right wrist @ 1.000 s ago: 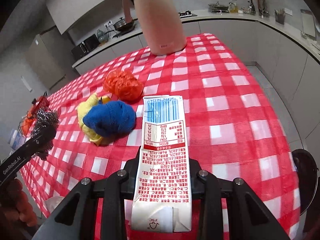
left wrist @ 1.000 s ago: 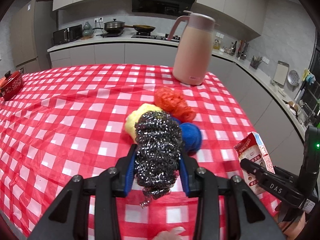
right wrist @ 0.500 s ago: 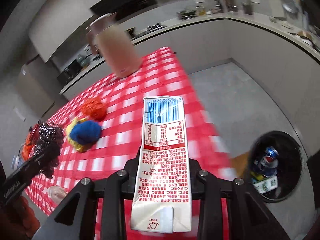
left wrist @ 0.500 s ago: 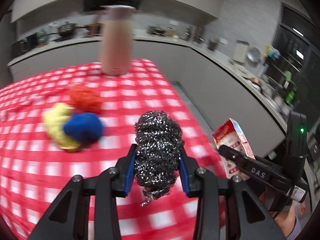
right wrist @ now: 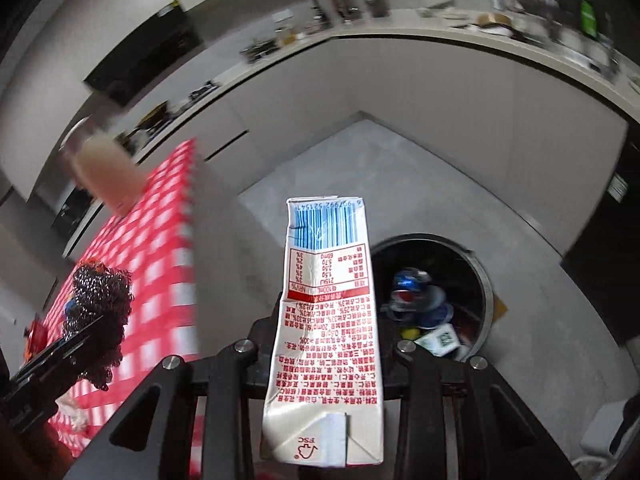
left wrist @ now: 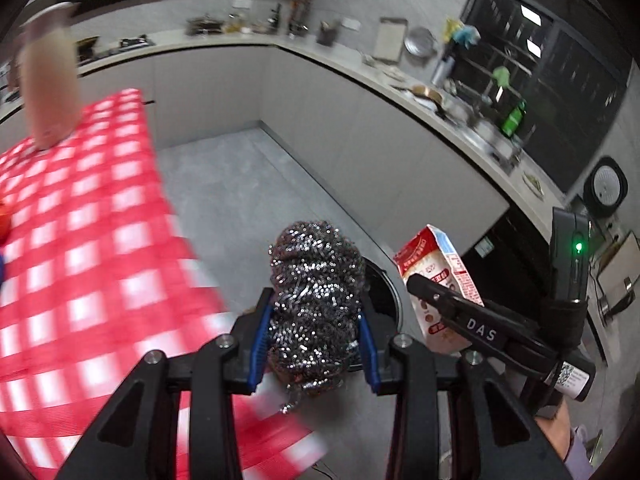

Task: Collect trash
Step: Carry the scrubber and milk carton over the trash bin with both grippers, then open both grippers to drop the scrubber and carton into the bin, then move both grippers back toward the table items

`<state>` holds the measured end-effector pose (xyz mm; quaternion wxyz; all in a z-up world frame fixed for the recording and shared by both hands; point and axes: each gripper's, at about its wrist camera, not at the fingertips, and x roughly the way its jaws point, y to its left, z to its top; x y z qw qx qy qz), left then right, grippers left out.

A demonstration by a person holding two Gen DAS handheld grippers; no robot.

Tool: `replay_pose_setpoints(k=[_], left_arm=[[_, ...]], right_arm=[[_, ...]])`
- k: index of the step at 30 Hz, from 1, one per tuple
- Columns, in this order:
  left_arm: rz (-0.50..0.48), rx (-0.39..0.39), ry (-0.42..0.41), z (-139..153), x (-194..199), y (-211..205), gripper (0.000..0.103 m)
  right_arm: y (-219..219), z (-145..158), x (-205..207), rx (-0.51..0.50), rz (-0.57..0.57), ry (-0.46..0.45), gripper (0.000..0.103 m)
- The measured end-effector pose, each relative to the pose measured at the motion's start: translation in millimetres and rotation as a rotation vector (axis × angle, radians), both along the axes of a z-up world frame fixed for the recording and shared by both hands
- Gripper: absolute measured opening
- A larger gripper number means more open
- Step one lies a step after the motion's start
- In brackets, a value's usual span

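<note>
My left gripper is shut on a steel wool scrubber, held past the table edge over the grey floor. My right gripper is shut on a white and red milk carton, barcode end pointing away. A round black trash bin stands on the floor just right of the carton, holding a blue can and other litter. In the left wrist view the carton shows at the right, and the bin rim peeks out behind the scrubber. The right wrist view catches the scrubber at the left.
The table with a red and white checked cloth lies to the left, a pink jug on its far end. Grey cabinets and a cluttered counter curve around the open floor. A dark appliance stands right of the bin.
Both grippers have swung right, off the table and over the floor, still holding the scrubber and the carton. The bin has come much closer; the coloured balls have left the left wrist view.
</note>
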<state>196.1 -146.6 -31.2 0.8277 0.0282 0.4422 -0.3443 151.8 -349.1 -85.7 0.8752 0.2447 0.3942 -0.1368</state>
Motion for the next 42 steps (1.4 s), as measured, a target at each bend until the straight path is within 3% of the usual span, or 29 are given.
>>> replay_pose_setpoints(k=[9,17,20,21,22,23,24,28,35,42], left_arm=[[0.023,0.095,0.101,-65.2,5.0,-76.5,0.039],[0.077,0.230,0.121,-118.3,6.0,-102.1,0.040],[0.096,0.260,0.140,-130.8,9.6,-109.6,0.043],[0.106,0.268,0.143,-134.8,10.6,-111.5,0.049],[0.113,0.285,0.141,-137.4,12.7,-116.4,0.054],[0.120,0.301,0.135,-138.4,14.9,-123.7,0.067],[0.128,0.320,0.116,-139.5,15.7,-126.6,0.074],[0.154,0.343,0.081,-132.2,24.2,-130.0,0.074],[0.197,0.242,0.062,-87.1,19.8,-98.0,0.074],[0.203,0.169,0.017,-39.1,11.5,-59.3,0.074]], right_arm=[[-73.3,-49.2,3.6,0.037,-0.010,0.059,0.035],[-111.6,-97.1,29.8,0.078,0.054,0.116,0.035],[-120.7,-110.5,37.5,0.100,0.075,0.126,0.035],[-122.5,-114.3,40.3,0.103,0.080,0.133,0.036],[-122.4,-117.1,42.5,0.108,0.084,0.143,0.040],[-125.6,-121.7,45.1,0.124,0.089,0.150,0.057],[-127.1,-122.7,45.7,0.130,0.086,0.148,0.068],[-131.4,-120.3,47.0,0.111,0.088,0.129,0.068],[-133.9,-93.7,35.4,0.098,0.054,0.076,0.068],[-103.0,-58.9,31.9,0.073,0.069,0.027,0.068]])
